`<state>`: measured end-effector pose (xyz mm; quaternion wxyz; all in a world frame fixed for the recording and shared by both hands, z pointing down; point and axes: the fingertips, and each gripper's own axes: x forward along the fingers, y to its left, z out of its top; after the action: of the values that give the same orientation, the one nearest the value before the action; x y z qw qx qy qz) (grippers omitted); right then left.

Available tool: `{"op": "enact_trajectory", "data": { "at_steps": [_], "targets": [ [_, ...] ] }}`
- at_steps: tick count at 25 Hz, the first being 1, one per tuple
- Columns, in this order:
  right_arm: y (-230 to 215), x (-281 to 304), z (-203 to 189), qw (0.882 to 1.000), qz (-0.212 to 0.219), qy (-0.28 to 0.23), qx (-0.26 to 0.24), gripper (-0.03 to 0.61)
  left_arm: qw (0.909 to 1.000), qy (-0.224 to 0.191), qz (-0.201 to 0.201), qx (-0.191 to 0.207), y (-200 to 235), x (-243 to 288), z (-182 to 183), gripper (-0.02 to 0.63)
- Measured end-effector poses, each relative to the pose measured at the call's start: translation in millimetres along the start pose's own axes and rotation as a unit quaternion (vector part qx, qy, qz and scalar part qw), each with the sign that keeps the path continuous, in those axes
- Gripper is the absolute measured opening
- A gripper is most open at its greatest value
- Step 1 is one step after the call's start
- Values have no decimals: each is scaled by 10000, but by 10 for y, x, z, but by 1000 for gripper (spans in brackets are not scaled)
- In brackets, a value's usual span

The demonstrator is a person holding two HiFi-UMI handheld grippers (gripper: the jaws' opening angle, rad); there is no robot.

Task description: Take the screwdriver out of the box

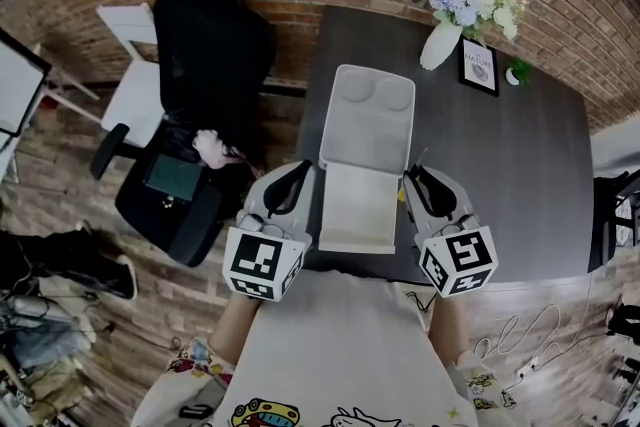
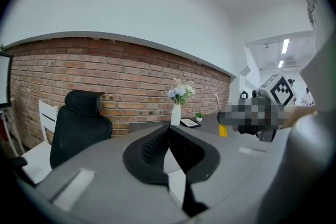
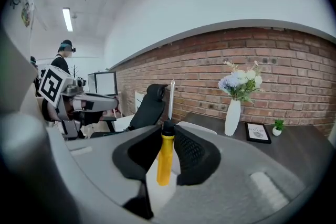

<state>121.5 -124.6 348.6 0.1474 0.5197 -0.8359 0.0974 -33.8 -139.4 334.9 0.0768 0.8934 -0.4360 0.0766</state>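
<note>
Screwdriver (image 3: 165, 157): held upright by its yellow handle, metal shaft pointing up; it is out of the box, at that box's near right corner.
Right hand-held gripper (image 3: 168, 131): clamped on the upper handle, just under the black collar.
Handling: judged light and stiff; the smooth handle may slip or swivel, so the thick handle, not the thin shaft, is best gripped.
Left hand-held gripper (image 2: 169, 132): pads brought together at the tips, nothing held.
Box (image 1: 358, 210): white, lid laid open toward the far side, nothing made out inside, set between both hand-held grippers on the dark tabletop (image 1: 500, 175).
Far right: a vase of flowers (image 1: 441, 43) and a small frame (image 1: 479, 67).
</note>
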Motion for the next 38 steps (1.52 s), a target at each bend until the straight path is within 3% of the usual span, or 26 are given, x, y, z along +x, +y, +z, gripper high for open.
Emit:
{"op": "enact_trajectory", "data": {
  "at_steps": [8,38],
  "targets": [
    [-87,-144,61,9981,-103,-489,348,78,10000,75,-29,-48,-13,-12,-27,3],
    [63,-58,38,9983,149,-452,337,77,9989,305,274,-245,163,-190,-197,5]
  ]
}}
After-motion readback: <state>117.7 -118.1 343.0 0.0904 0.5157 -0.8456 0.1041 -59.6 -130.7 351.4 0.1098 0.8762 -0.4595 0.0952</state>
